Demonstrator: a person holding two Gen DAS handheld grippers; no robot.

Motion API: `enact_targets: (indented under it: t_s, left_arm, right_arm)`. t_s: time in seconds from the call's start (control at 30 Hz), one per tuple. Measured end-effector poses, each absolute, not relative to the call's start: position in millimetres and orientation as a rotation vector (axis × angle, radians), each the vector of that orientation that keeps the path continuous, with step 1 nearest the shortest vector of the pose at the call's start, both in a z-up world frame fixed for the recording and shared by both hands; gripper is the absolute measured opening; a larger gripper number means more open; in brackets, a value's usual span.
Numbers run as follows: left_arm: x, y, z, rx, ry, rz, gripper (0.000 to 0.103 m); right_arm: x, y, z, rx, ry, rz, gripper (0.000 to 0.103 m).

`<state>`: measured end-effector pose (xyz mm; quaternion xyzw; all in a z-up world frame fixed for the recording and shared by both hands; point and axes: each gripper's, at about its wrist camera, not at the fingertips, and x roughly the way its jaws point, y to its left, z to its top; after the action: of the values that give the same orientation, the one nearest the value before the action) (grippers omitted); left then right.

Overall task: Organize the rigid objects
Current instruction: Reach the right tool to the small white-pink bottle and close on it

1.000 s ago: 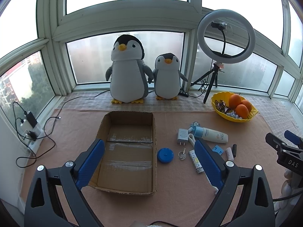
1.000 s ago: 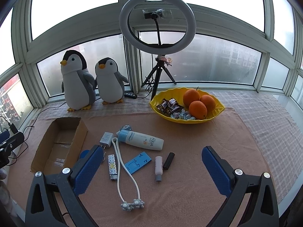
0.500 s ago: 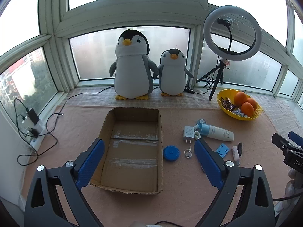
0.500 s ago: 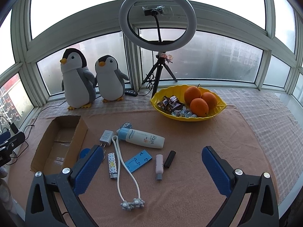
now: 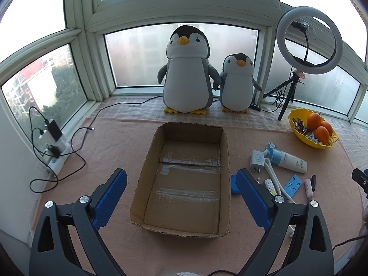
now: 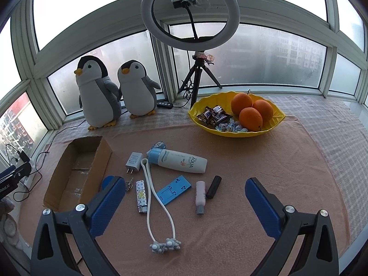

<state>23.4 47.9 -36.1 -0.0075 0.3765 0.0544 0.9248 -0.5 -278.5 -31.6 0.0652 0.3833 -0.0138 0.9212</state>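
Note:
An empty cardboard box [image 5: 184, 184] [image 6: 78, 172] lies open on the pink cloth. Right of it are a white charger plug [image 6: 133, 161], a sunscreen tube [image 6: 179, 161], a patterned lighter [image 6: 140, 195], a blue card holder [image 6: 173, 189], a pink tube [image 6: 200, 195], a black lipstick [image 6: 214, 186], a white neck massager [image 6: 158, 207], keys [image 6: 129, 185] and a blue disc [image 5: 234, 184]. My left gripper [image 5: 181, 197] hangs open above the box's near half. My right gripper [image 6: 184, 204] stands open over the small items, holding nothing.
Two plush penguins [image 5: 188, 73] [image 5: 238, 85] stand by the window. A ring light on a tripod [image 6: 191, 13] and a yellow bowl [image 6: 276, 119] of oranges and candy sit at the back right. A power strip with cables [image 5: 55, 147] lies at the left edge.
The left gripper has swung left, bringing the box to the middle of its view. The right gripper has drifted slightly closer to the small items. Both stay open.

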Motion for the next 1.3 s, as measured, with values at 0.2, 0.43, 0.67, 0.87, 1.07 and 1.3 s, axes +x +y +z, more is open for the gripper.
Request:
enact_targets:
  t_s: [0.2, 0.43, 0.67, 0.87, 1.07, 1.3]
  left_arm:
    - [32.3, 81.9, -54.4, -0.032, 0.816, 0.191, 0.096]
    - [48.9, 118.9, -92.3, -0.061, 0.914, 0.265, 0.096]
    - [61.6, 137.7, -132.1, -0.103, 1.015, 0.284, 0.096]
    - [66.2, 140.4, -154.5, -0.102, 1.066, 0.285, 0.094]
    - [65.5, 142.8, -166.0, -0.122, 1.098, 0.276, 0.09]
    - [65.7, 145.7, -178.5, -0.138, 1.128, 0.277, 0.081]
  right_arm:
    - [-3.0, -285.5, -36.8, 0.144, 0.783, -0.023, 0.103]
    - [-0.4, -287.0, -44.1, 0.123, 0.8, 0.016, 0.103]
    - [2.1, -291.4, -55.8, 0.119, 0.82, 0.045, 0.103]
    - [3.3, -302.8, -64.1, 0.114, 0.835, 0.031, 0.103]
    - [6.4, -319.7, -72.6, 0.15, 0.863, -0.001, 0.102]
    - [16.1, -340.6, -81.6, 0.192, 0.896, -0.056, 0.102]
